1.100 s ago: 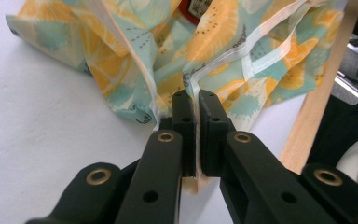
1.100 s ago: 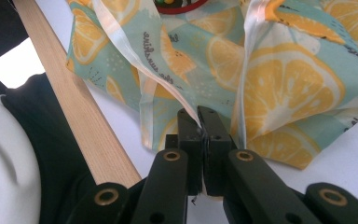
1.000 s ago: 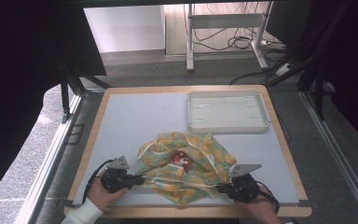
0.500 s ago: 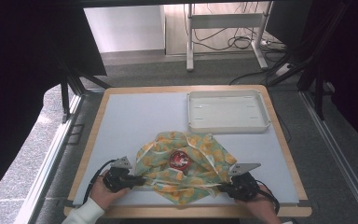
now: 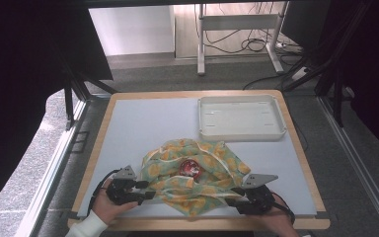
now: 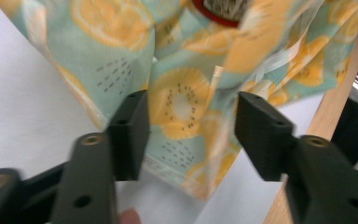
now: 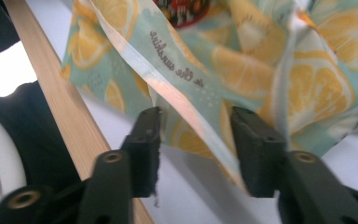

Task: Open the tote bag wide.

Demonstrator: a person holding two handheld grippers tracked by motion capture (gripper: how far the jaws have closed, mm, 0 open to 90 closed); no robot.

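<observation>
Both hand-held grippers sit at the near edge of the table, one at each lower corner of the cloth. Left hand-held gripper has just been opening its jaws; in the left gripper view they stand wide apart, with the corner of the cloth lying loose between them and the pads not pressing on it. Right hand-held gripper has also just been opening; its jaws stand apart too, and a white hem strip of the cloth with some printed words runs between them without being pinched. Compared with half a second ago, when both grippers were clamped on these corners, the cloth is now released and rests by itself on the table. It is a light green fabric with orange and lemon slices, crumpled into a loose heap near the front middle of the table. On top of the heap, about in its middle, lies a small round red object; I cannot tell exactly what it is. Farther back, toward the right, a white tray stands apart from the cloth. I judge that one step with the cloth is finished, and the hands are free for a new grip.
</observation>
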